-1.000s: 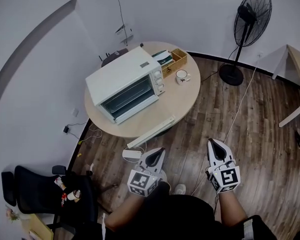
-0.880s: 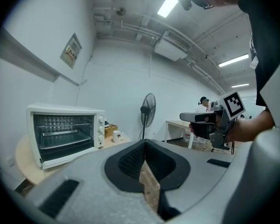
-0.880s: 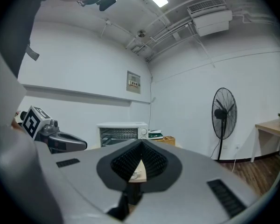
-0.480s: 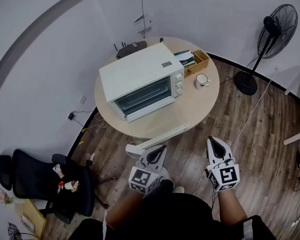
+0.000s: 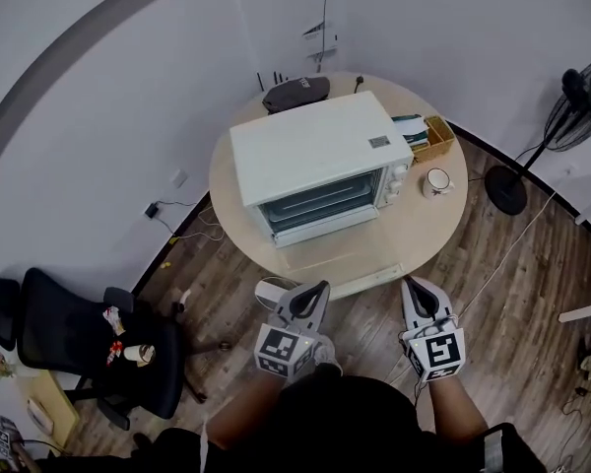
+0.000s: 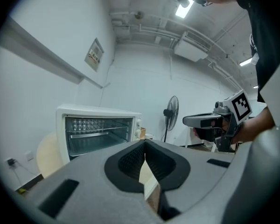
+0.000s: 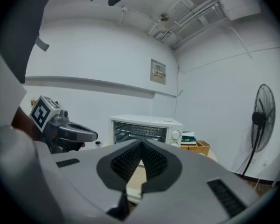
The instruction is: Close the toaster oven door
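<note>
The toaster oven (image 5: 315,151) stands on the round surface (image 5: 428,230), with its front turned toward the person. Its door (image 5: 340,259) is open — folded down flat in front of the cavity, with the handle edge near the rim of the surface. Inside the oven a wire rack (image 6: 91,135) can be seen.

The left gripper (image 5: 319,290) and the right gripper (image 5: 410,286) are both held over the wooden floor (image 5: 512,294), just short of the surface's edge. They point at the oven and do not touch the door. The jaws of each gripper are pressed together at the tips, and nothing is between them.

To the right of the oven stand a white mug (image 5: 436,179) and a wooden box (image 5: 436,138), with a green stack (image 5: 409,126) just beside the box. A dark bag (image 5: 295,94) lies behind the oven — near the wall. A black chair (image 5: 89,348) is at the lower left, and a standing fan (image 5: 583,92) is at the right.
</note>
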`<state>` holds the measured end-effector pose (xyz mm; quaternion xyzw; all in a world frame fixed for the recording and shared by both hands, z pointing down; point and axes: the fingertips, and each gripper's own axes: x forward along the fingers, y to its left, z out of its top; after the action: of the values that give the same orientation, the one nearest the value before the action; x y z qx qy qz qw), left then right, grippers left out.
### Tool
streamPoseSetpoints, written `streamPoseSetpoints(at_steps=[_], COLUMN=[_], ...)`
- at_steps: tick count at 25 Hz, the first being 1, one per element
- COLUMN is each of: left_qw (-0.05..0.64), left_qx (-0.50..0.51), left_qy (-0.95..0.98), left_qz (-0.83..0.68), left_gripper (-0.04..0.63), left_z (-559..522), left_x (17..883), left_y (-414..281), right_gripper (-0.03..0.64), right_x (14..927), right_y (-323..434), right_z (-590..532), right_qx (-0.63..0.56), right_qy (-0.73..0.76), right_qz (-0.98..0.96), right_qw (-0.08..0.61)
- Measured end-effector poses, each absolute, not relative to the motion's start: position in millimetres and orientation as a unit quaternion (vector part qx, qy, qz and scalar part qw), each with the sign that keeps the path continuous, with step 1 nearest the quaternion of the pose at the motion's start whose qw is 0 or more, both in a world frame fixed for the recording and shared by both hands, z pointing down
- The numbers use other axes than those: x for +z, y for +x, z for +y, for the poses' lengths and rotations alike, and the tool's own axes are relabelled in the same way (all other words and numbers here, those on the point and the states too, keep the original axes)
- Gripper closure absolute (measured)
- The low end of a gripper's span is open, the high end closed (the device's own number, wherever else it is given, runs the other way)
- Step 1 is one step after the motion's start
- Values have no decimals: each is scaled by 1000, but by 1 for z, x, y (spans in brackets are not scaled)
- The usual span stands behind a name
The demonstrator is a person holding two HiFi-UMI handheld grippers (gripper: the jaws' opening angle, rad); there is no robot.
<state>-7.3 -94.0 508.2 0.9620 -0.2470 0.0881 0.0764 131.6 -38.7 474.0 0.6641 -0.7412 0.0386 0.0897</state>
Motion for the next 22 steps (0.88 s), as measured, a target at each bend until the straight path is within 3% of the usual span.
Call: streamPoseSetpoints(at_steps=[8,19,22], left_qw=[111,93,110], left_qx=[88,155,170], left_qy=[951,923,912], left_qz=[-276,-338,-357], left_gripper=[591,591,540], left_z=[-127,-131,-125], left_x=[519,551,564], left_y=[-37,-50,-54], right_gripper=[620,620,620], right_x=[467,485,487], right_y=[100,83,83], right_z=[-90,-124,-127], right_qx=[28,41,45], right_qy=[631,551,534], right_qz=[-769,-826,-836], right_qw=[95,114,115])
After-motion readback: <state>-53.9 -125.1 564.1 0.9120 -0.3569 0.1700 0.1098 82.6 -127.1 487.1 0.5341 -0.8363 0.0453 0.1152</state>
